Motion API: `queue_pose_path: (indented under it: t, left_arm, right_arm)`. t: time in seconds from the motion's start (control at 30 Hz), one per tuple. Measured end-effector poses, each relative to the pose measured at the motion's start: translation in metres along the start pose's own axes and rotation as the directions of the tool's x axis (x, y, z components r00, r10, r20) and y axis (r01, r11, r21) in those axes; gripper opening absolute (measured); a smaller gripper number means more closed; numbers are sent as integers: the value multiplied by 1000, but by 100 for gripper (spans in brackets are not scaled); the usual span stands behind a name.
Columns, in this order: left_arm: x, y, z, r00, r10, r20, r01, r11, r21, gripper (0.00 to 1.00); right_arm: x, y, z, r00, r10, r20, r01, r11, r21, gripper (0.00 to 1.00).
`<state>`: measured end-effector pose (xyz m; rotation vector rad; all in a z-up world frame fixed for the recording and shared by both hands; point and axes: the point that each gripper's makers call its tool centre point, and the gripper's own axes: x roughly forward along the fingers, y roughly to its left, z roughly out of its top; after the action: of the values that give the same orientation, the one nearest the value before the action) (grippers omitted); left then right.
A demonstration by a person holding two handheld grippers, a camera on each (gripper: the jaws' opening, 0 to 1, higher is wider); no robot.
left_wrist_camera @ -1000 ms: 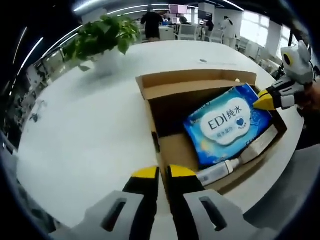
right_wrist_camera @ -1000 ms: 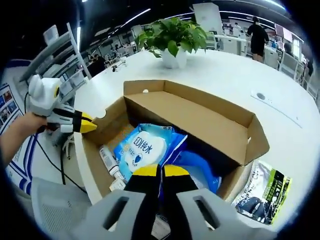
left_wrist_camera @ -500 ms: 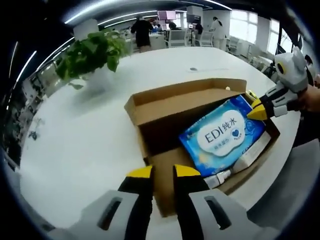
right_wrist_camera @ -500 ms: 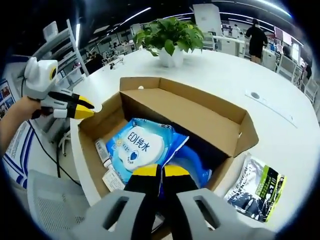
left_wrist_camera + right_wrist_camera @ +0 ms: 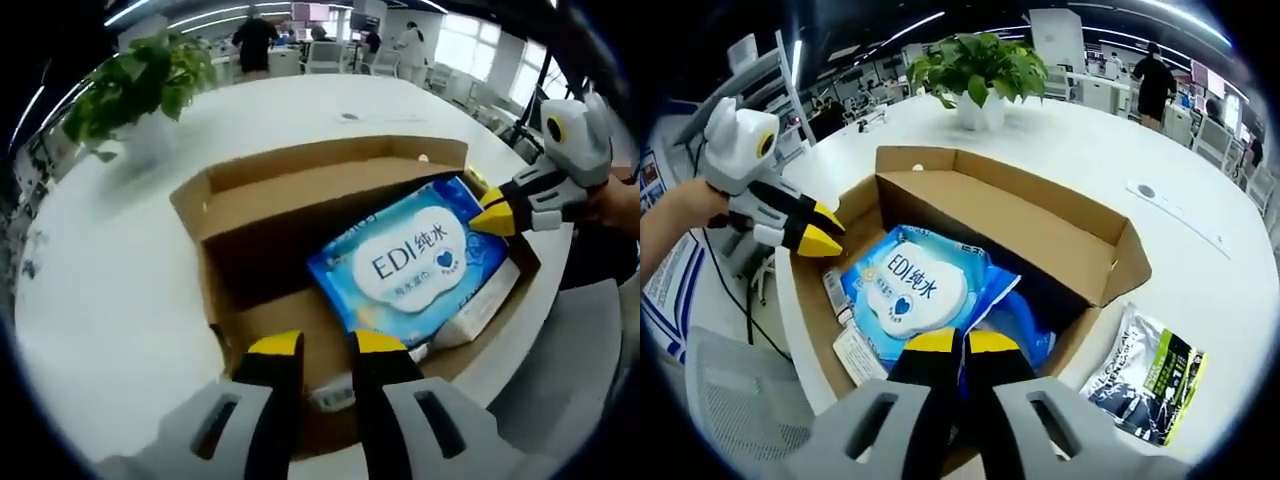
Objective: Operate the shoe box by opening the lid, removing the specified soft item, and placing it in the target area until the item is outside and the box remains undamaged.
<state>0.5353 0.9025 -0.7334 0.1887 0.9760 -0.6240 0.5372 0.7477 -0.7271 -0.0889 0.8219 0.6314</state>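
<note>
The wipes pack [image 5: 412, 265], a soft blue packet with a white label, lies inside the open shoe box [image 5: 262, 195], tilted so that one corner rises toward the box edge. In the right gripper view the same wipes pack [image 5: 912, 290] rests on top of a second blue packet [image 5: 1025, 335]. A small tube [image 5: 832, 294] and a flat white carton [image 5: 857, 354] lie along the near wall of the shoe box [image 5: 1040, 225].

The lid is already folded back and stands as a cardboard flap behind the contents, so the opening step appears complete. The item is not yet outside the box.

The right gripper [image 5: 960, 343] has its yellow-tipped jaws nearly together at the edge of the pack; whether they pinch the wrapper cannot be told from this angle. In the left gripper view, the right gripper [image 5: 496, 214] sits at the raised corner of the pack, which suggests that corner is being lifted clear of the box wall.

The left gripper [image 5: 320, 345] hovers over the near box wall with a narrow gap between its jaws, gripping nothing. In the right gripper view, the left gripper [image 5: 818, 237] is just beside the box corner, probably placed to steady the cardboard.

A potted plant [image 5: 980, 75] and a dark printed pouch [image 5: 1150, 385] sit on the white table [image 5: 110, 290] outside the box.
</note>
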Motion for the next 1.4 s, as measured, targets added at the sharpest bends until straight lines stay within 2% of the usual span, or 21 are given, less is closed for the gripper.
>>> queue_pose_path:
  t: [0.27, 0.43, 0.6, 0.8, 0.97, 1.4]
  left_arm:
    - [19, -13, -4, 995, -95, -30, 94, 994, -59, 17]
    - [28, -14, -7, 993, -114, -42, 110, 991, -79, 16]
    - [33, -20, -4, 985, -172, -15, 168, 973, -159, 14]
    - [33, -20, -3, 986, -166, 2, 163, 967, -195, 6]
    - [32, -20, -2, 991, -131, -7, 128, 980, -151, 0]
    - [19, -24, 7, 994, -108, 1, 108, 991, -84, 0]
  right_arm:
    - [1, -3, -3, 1000, -2, -4, 2, 1000, 2, 0]
    - [2, -3, -5, 1000, -2, -6, 2, 1000, 3, 0]
    - [2, -3, -5, 1000, 1, -6, -1, 1000, 13, 0]
    - [3, -4, -6, 1000, 0, -2, 0, 1000, 30, 0]
    - [2, -3, -6, 1000, 2, 3, -2, 999, 39, 0]
    - [-7, -3, -2, 1000, 11, 22, -12, 998, 66, 0]
